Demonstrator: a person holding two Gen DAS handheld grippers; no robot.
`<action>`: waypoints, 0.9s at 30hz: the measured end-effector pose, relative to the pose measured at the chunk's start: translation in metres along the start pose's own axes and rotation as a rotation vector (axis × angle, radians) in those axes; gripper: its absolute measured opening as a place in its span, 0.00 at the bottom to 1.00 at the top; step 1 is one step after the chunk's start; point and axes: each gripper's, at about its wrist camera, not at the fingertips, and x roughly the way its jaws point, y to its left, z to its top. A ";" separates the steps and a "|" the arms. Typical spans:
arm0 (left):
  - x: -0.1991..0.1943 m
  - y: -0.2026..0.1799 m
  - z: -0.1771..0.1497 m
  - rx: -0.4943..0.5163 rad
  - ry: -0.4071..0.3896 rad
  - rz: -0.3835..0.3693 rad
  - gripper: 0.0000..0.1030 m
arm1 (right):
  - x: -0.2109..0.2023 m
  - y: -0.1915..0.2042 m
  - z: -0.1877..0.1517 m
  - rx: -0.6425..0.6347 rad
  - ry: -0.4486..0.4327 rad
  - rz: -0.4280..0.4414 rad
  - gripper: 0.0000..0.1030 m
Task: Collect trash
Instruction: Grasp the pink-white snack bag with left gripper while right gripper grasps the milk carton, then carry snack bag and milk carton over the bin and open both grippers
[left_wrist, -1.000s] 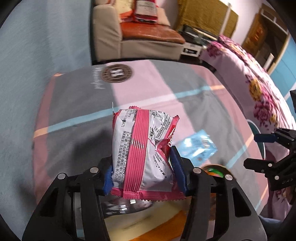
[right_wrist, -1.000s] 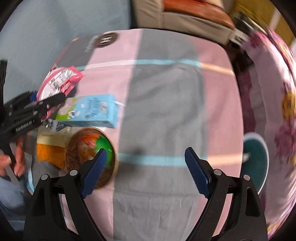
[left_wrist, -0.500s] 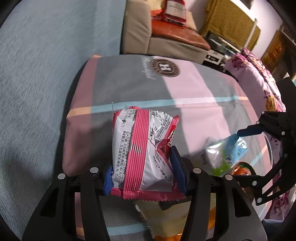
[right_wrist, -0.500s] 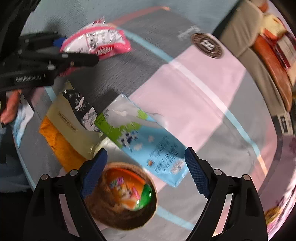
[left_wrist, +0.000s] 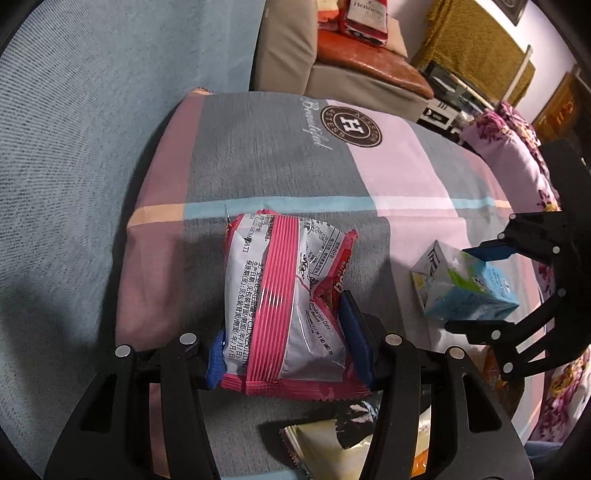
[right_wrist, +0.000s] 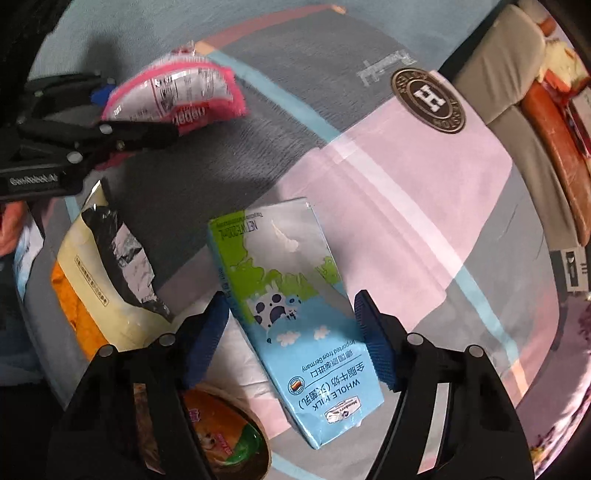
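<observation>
A pink and silver snack wrapper (left_wrist: 284, 306) stands upright between the blue pads of my left gripper (left_wrist: 286, 343), which is shut on its lower half above the patchwork cloth (left_wrist: 258, 158). From the right wrist the same wrapper (right_wrist: 177, 96) and left gripper (right_wrist: 122, 110) sit at the upper left. A blue and green milk carton (right_wrist: 295, 302) lies flat on the cloth. My right gripper (right_wrist: 291, 343) points down over it, jaws closing, one pad on each side of the carton. The right pad shows a thin gap. The carton (left_wrist: 465, 291) and right gripper (left_wrist: 478, 290) also appear at the right of the left wrist view.
A yellow and orange torn bag (right_wrist: 92, 288) lies left of the carton. A round brown cup with an orange and green lid (right_wrist: 218, 432) sits under my right gripper's left finger. A beige sofa (left_wrist: 332, 66) stands beyond the table, flowered bedding (left_wrist: 517, 155) to the right.
My right gripper rolled, came down over the milk carton and narrowed its jaws around it. My left gripper carried the pink wrapper sideways, still shut on it.
</observation>
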 end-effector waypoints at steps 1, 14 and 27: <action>0.002 -0.002 0.000 0.002 0.003 0.001 0.53 | -0.002 -0.002 -0.003 0.013 -0.008 0.000 0.62; -0.002 -0.048 0.005 0.047 -0.019 -0.046 0.53 | -0.044 -0.070 -0.065 0.424 -0.171 -0.034 0.58; -0.023 -0.138 0.001 0.176 -0.042 -0.118 0.53 | -0.083 -0.091 -0.171 0.737 -0.298 0.021 0.58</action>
